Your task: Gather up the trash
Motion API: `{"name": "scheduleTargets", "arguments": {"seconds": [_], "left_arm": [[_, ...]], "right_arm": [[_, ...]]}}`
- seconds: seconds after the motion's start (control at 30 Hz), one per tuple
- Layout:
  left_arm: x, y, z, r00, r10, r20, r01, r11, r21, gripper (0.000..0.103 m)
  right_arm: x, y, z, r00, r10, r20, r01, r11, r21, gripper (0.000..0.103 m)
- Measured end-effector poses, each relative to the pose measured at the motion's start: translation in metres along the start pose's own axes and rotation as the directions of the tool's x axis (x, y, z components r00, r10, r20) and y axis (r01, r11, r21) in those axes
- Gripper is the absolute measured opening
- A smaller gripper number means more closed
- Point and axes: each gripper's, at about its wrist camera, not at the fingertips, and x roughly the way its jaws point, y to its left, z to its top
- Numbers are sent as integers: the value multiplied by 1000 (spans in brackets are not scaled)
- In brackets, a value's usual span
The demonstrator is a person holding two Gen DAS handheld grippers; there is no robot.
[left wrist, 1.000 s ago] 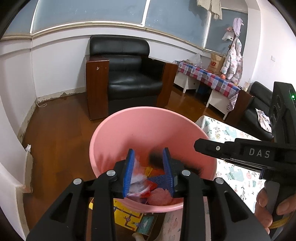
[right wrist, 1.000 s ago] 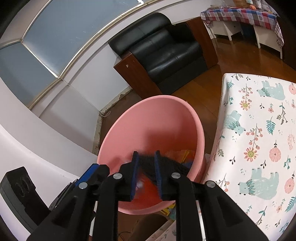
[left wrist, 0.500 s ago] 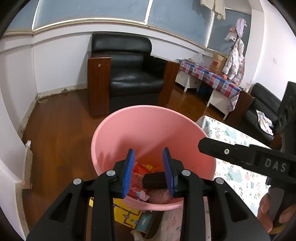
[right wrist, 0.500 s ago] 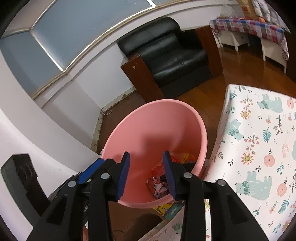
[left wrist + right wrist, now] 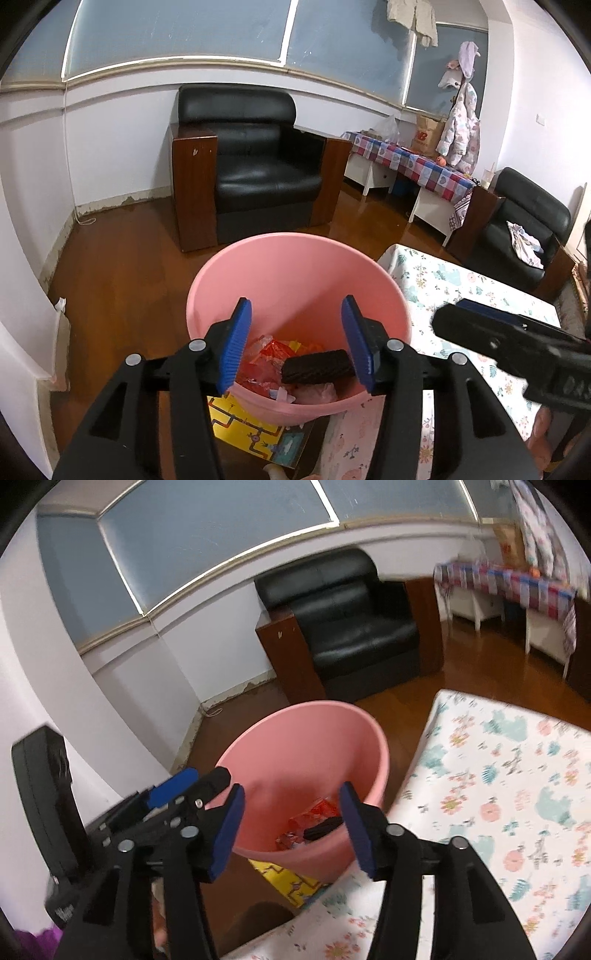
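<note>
Left wrist view: the left gripper point(image 5: 295, 341) fills the lower middle of the frame, its blue-padded jaws spread wide and grasping nothing. Between and beyond them stands a pink bucket point(image 5: 258, 273) at the centre of the frame. In its bottom lies the trash: red wrappers point(image 5: 269, 356), pale crumpled plastic point(image 5: 317, 393) and a black ribbed block point(image 5: 317, 366) lying flat on top of the pile, towards the lower right of the bucket's inside. Under the bucket's near edge a yellow printed sheet point(image 5: 243, 424) shows at lower centre. At right, the counter point(image 5: 472, 291) carries a floral cloth with bears and leaves. The right gripper point(image 5: 458, 314) reaches in from the lower right over that cloth; from this side I cannot tell its jaw state. A black armchair point(image 5: 255, 166) stands against the wall at upper centre, on a wooden floor point(image 5: 122, 266).

Right wrist view: the right gripper point(image 5: 291, 827) sits in the lower middle, jaws released and wide apart, nothing between them. The pink bucket point(image 5: 306, 738) lies at centre, with the red wrappers point(image 5: 317, 808) and the black block point(image 5: 325, 827) in its bottom. The left gripper point(image 5: 192, 786) shows at left, just beside the bucket's rim. The floral counter point(image 5: 517, 775) fills the right side, somewhat blurred. The armchair point(image 5: 351, 616) is at upper centre.
</note>
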Motion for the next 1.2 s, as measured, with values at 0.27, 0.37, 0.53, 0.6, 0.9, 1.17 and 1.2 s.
{"name": "scheduleTargets", "arguments": {"seconds": [0.27,0.37,0.53,0.6,0.9,1.17,1.2], "left_arm": [[-14,-11,1,1000,-25,-9,25,999,-20,58],[-19,-18,-1,999,-32,-17,31,999,-25,58],[-31,-33,-6,1000,-12,-12,12,1000,-1,58],[-35,-39,-7,1000,-16,-16,16,1000,-8,58],[-51,-62,-15,999,-35,-20,35,999,-6,58],[-57,-76,-19,999,-34,-8,35,999,29,58],[-58,-78,-21,999,-36,-8,36,999,34,58]], "right_arm": [[-38,0,-19,993,-95,63,99,994,-55,67],[-46,-4,-27,988,-139,70,143,988,-56,67],[-60,-6,-35,984,-155,89,161,985,-63,68],[-67,-7,-38,983,-154,99,160,985,-59,70],[-91,-13,-51,974,-180,136,188,981,-48,74],[-108,-22,-57,965,-211,155,217,976,-24,74],[-110,-23,-58,963,-215,159,221,975,-21,74]]}}
